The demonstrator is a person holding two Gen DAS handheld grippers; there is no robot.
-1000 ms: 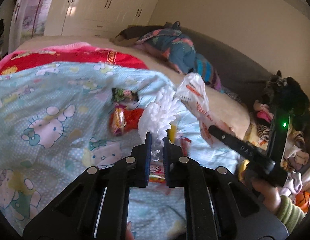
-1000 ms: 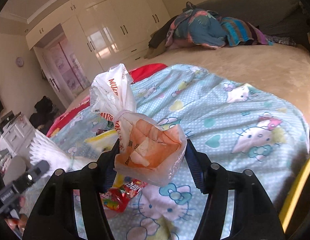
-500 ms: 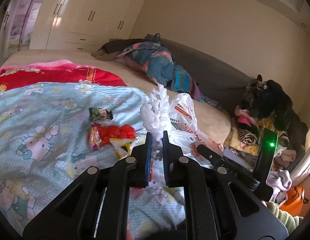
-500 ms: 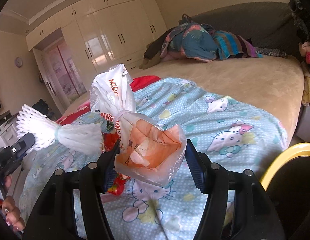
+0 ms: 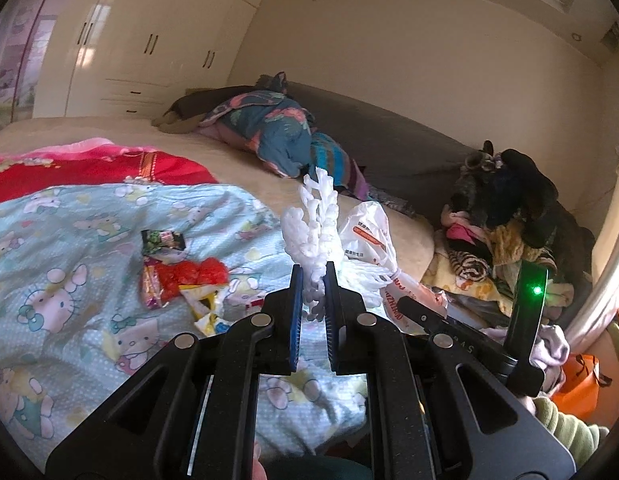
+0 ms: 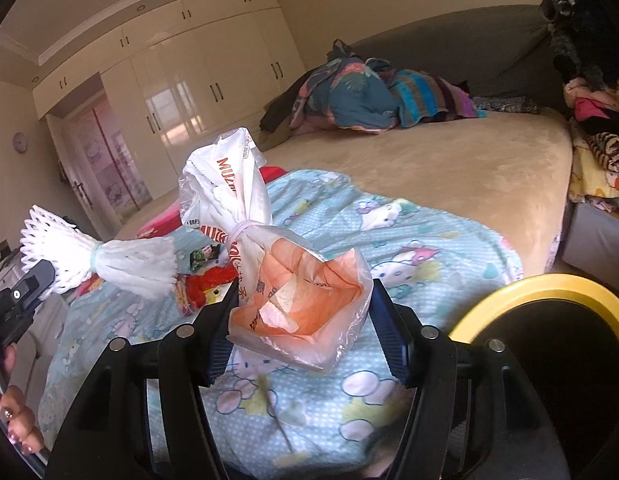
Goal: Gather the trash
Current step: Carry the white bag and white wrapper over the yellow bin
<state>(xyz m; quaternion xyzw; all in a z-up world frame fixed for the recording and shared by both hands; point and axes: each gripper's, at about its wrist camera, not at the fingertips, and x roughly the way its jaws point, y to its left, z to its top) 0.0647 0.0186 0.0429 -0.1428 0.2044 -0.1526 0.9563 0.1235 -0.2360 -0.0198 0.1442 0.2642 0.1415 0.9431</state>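
holding both items clear of the bed (image 6: 449, 184), your left hand-held gripper (image 5: 311, 292) clamps the foam net (image 5: 313, 224); your right hand-held gripper (image 6: 301, 320) grips the tied plastic bag (image 6: 297, 304) for binning.

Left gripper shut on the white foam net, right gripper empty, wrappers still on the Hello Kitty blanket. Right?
Not quite. The right gripper isn't empty: the right wrist view shows its jaws holding a tied plastic bag. The rest stands.

Cream wardrobes (image 5: 149, 52) behind beige bed (image 6: 449, 168).
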